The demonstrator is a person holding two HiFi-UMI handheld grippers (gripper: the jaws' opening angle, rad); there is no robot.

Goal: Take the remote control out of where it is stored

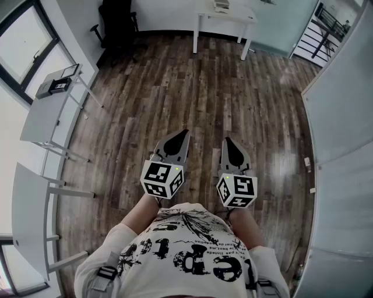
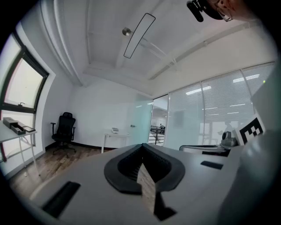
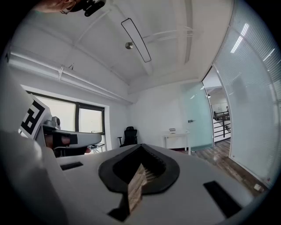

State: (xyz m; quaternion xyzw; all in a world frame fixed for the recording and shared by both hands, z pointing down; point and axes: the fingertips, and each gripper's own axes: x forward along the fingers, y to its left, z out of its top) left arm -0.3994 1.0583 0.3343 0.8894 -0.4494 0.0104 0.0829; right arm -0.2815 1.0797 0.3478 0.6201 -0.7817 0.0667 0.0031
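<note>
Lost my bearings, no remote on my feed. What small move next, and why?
Probably step toward the white desk at the far wall for a closer look: left gripper and right gripper are shut, empty, held over wood floor, and no remote or storage shows.

**A:** Entry one, foreground?

**B:** Left gripper [image 1: 185,134] and right gripper [image 1: 227,141], side by side, near each other, both level, jaws drawn together to a tip. Marker cubes [image 1: 163,178] at their rear.

**A:** Holder?

**B:** One person, seen from above, in a white T-shirt [image 1: 186,256] with black print.

**A:** Room?

**B:** Dark plank floor [image 1: 233,87]. White table [image 1: 224,16] at the far wall, black office chair [image 1: 116,23] left of it. Two white desks [image 1: 44,116] by the left window [image 1: 20,43], the farther one bearing a small dark device [image 1: 58,85]. Railing [image 1: 332,23], top right.
</note>
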